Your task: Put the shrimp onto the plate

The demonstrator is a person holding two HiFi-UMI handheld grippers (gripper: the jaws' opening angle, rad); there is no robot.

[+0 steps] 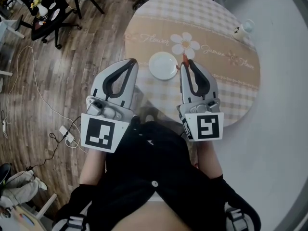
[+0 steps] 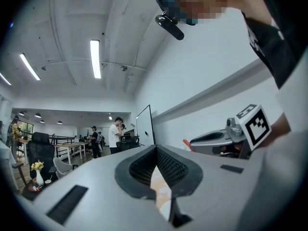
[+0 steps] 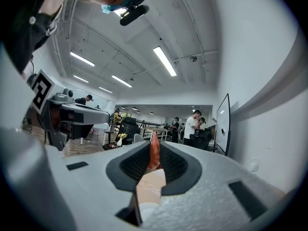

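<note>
An orange shrimp (image 1: 184, 57) sticks out from the tips of my right gripper (image 1: 186, 63), which is shut on it just right of the white plate (image 1: 163, 65). In the right gripper view the shrimp (image 3: 154, 150) stands upright, pinched between the dark pads. The plate is bare and sits on the round checked table (image 1: 226, 37). My left gripper (image 1: 132, 62) is held left of the plate, over the table's edge, jaws shut with nothing between them. In the left gripper view the right gripper (image 2: 192, 142) shows at the right with the shrimp's tip (image 2: 186, 144).
A small white bottle (image 1: 244, 27) stands at the table's far right. Black office chairs (image 1: 53, 13) stand on the wood floor to the far left, with a white cable (image 1: 38, 90) and power strip (image 1: 66, 133) along it. A person's dark clothing fills the near foreground.
</note>
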